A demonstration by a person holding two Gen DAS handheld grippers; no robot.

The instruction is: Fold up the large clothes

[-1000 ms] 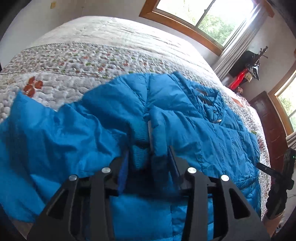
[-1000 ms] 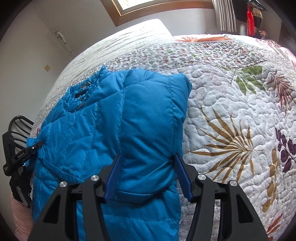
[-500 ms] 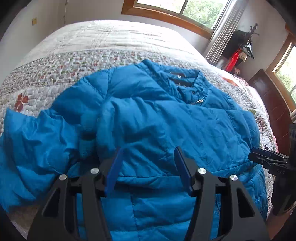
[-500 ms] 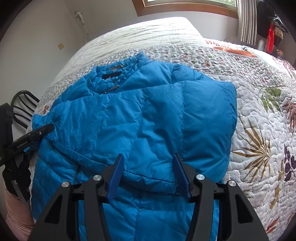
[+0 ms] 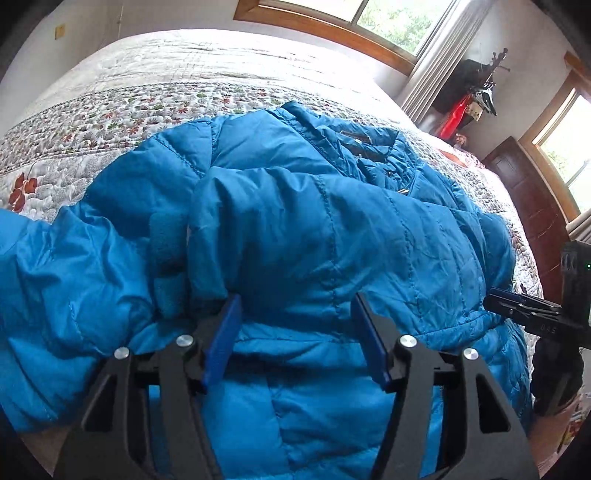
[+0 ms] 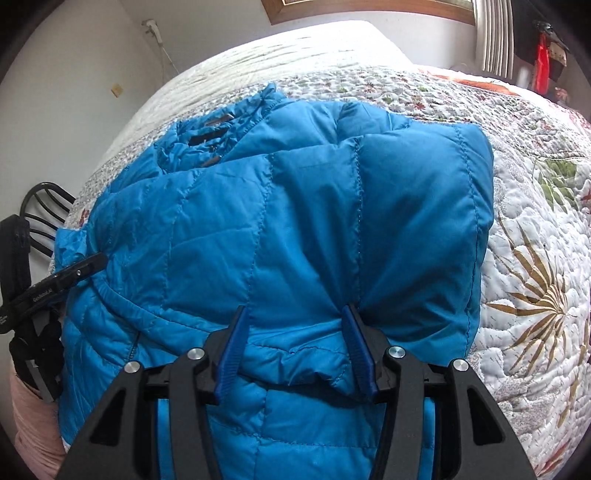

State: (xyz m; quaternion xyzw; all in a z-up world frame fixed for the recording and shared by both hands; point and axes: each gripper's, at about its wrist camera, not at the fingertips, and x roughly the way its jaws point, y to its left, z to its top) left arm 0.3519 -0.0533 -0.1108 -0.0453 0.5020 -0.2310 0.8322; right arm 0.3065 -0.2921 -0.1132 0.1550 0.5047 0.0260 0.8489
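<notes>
While two grippers work here, one puffy blue jacket (image 5: 332,236) is the only garment, lying on the quilted bed (image 5: 147,74). Nearest in the left wrist view, the left gripper (image 5: 295,332) has just been spreading its jaws; its blue pads (image 5: 223,339) stand apart over the folded-in sleeve, which sits between them without being pressed. In the right wrist view the right gripper (image 6: 295,345) has been narrowing slightly, and its pads (image 6: 232,347) bite into the bunched edge of the other folded-in sleeve, pinching it.

The jacket's long axis runs away from both cameras, hem near, collar (image 6: 214,133) far, pointing toward the head of the bed. One loose blue flap (image 5: 55,295) spills off to the left of the left gripper, near the bed's edge. To the right of the jacket lies a broad stretch of floral quilt (image 6: 535,258); beyond the collar the bed continues to the wall under a wood-framed window (image 5: 369,22).
</notes>
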